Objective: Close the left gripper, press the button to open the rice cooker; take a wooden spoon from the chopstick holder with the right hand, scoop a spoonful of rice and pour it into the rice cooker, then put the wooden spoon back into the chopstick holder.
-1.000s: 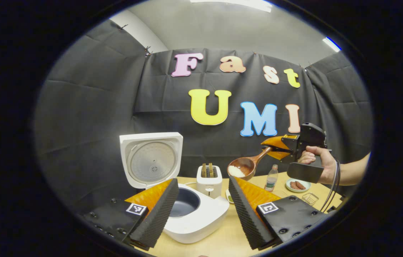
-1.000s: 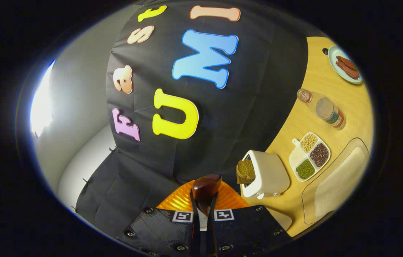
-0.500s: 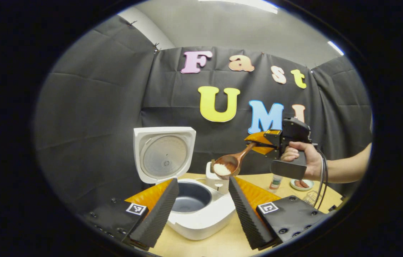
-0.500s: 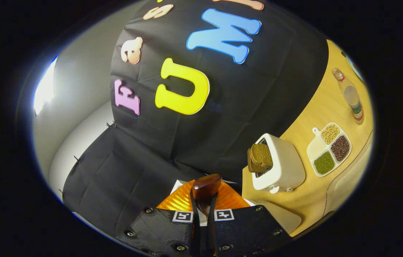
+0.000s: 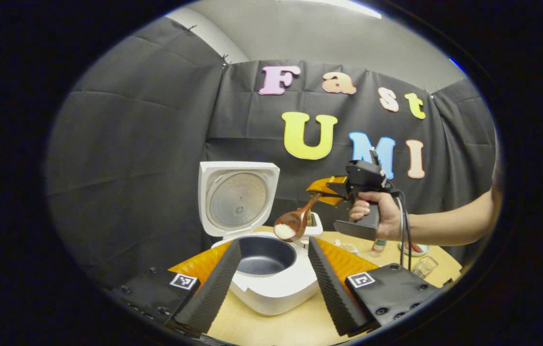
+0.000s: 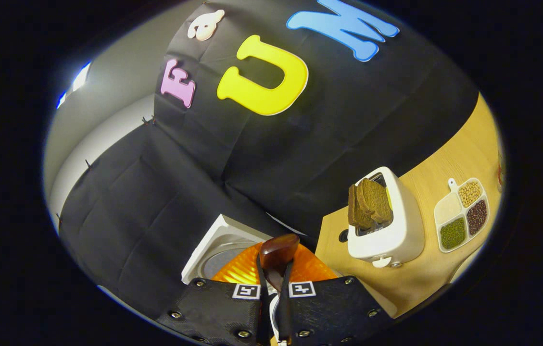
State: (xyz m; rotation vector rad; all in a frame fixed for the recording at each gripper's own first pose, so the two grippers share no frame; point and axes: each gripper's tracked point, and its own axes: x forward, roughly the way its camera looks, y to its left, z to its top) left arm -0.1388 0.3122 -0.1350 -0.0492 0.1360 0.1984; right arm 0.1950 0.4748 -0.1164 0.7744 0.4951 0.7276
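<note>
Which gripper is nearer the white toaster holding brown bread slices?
Right. The right gripper, shut on the wooden spoon, hangs just beside the toaster; the open left gripper sits nearer, before the rice cooker.

Staged kitchen set inside a recording booth. Black cloth walls [image 5: 146,144] pinned around a wooden worktop [image 6: 444,158]. Kitchen goods present: rice cooker [image 5: 271,283], toaster [image 6: 391,230] with bread, divided dish [image 6: 461,214] of beans.

Glossy wooden spoon [image 5: 295,222], smooth white plastic rice cooker [image 5: 271,288], matt wooden table [image 5: 281,329]
</note>
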